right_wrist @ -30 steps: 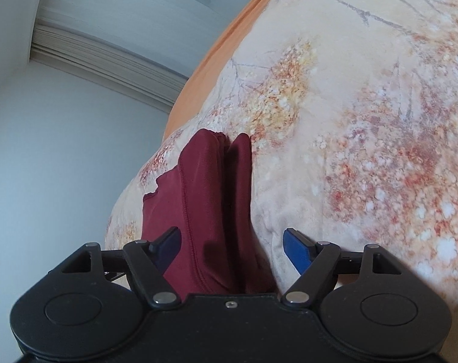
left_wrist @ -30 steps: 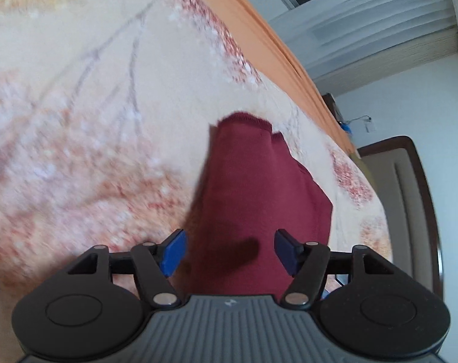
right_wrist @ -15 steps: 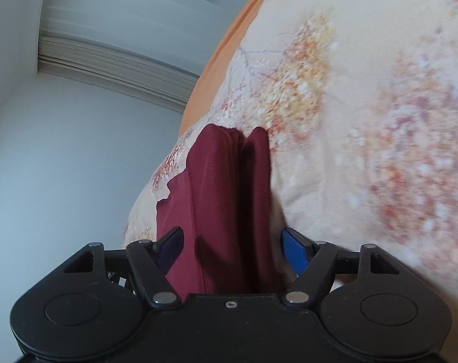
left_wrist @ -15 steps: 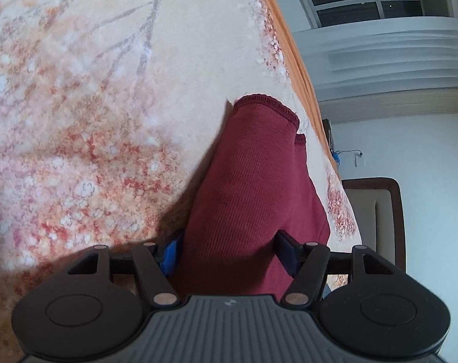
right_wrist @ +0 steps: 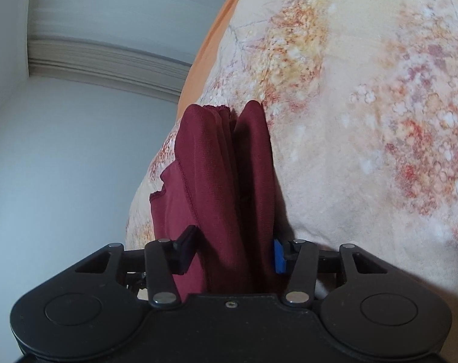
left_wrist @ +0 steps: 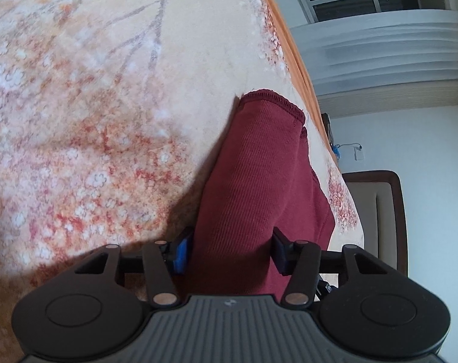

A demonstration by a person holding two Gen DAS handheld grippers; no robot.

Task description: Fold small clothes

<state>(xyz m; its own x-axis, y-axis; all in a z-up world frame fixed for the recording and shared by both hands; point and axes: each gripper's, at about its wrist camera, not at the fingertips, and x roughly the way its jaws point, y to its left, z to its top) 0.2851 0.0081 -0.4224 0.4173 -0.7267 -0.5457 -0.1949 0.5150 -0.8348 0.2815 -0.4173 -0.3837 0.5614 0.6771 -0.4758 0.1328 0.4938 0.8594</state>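
Both tongs had just been closing, each with cloth between its pads. Left tongs [left_wrist: 230,251] straddled the maroon garment [left_wrist: 259,187], the pads touching its sides; whether they pressed firmly could not be told. Right tongs [right_wrist: 233,249] likewise bracketed the bunched folds of the garment [right_wrist: 225,175]. It lay on the bed, on a floral bedspread [left_wrist: 92,121], its hemmed edge [left_wrist: 272,98] pointing away from the tongs, near the orange border [left_wrist: 292,48]. Wide bare bedspread [right_wrist: 380,121] extended on one side; beyond were a curtain [left_wrist: 380,48] and a headboard [left_wrist: 383,208].
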